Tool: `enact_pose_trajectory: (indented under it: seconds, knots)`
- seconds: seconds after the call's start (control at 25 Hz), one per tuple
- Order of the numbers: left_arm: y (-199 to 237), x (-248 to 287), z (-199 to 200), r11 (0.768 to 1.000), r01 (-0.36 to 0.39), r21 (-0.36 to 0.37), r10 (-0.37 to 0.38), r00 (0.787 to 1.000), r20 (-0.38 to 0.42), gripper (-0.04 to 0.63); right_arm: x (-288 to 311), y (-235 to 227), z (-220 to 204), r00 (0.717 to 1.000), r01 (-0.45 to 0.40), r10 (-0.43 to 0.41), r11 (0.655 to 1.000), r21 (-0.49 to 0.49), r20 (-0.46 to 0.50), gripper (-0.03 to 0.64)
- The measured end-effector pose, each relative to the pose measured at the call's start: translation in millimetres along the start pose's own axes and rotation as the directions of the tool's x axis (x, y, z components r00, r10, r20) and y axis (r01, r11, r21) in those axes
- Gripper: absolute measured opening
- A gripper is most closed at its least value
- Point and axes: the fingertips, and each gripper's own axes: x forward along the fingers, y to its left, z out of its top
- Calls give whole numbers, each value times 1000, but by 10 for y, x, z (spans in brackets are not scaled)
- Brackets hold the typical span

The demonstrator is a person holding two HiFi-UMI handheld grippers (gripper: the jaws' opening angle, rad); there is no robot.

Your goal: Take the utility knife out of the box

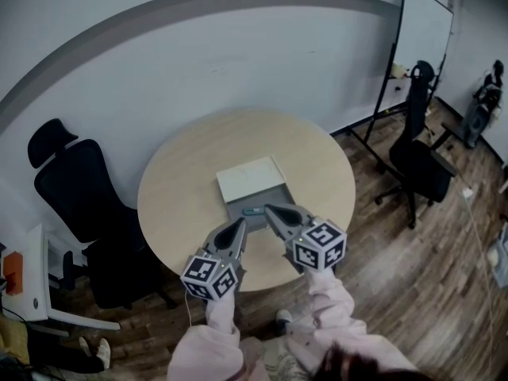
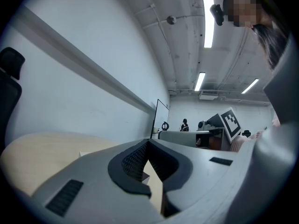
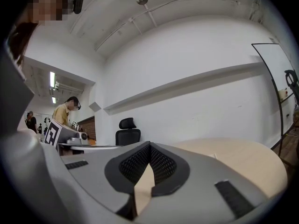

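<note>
Chairs stand on either side of the round table (image 1: 171,193): a black high-backed one (image 1: 75,185) at my left, close to the rim, and another black one (image 1: 421,157) well off to the right on the wooden floor. Beyond that second chair a whiteboard (image 1: 425,38) on a stand leans near the wall. At the far left edge is a white shelf or desk (image 1: 32,284) with something orange on it; I cannot tell what.

Near the middle of the table sits the box (image 1: 250,177), alone on the tabletop. Its white part lies on the far side, and the grey open part faces me. The utility knife (image 1: 254,210) lies in that grey part, a small bluish shape close to its near edge.

My left gripper (image 1: 240,223) points at the box's near left corner, and its jaws are closed tip to tip with nothing between them. My right gripper (image 1: 270,209) reaches just beside the knife, at the box's near edge. Its jaws are likewise pressed together and hold nothing. Whether its tip touches the knife I cannot tell. The two grippers lie side by side over the table's near rim, tips angled toward each other.
</note>
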Motion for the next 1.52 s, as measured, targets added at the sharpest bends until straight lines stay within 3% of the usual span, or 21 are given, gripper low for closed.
enact_pose_trajectory:
  seconds: [0.56,1.04,1.52]
  knots:
    - [364,272,18,997,-79,-23,79,997,2,2,433,-226,-34,992,-107,106,994,-7,-72,-2]
    - [622,398,-237,988,-134,-80,131,991,-36,2,731,-410,-317,971,-151,147,988,-8,-188,-2]
    - [864,480,-609,977,-103,-186,79,988,-134,2,990,-503,-764,940,-131,146,989,69,-309,-2]
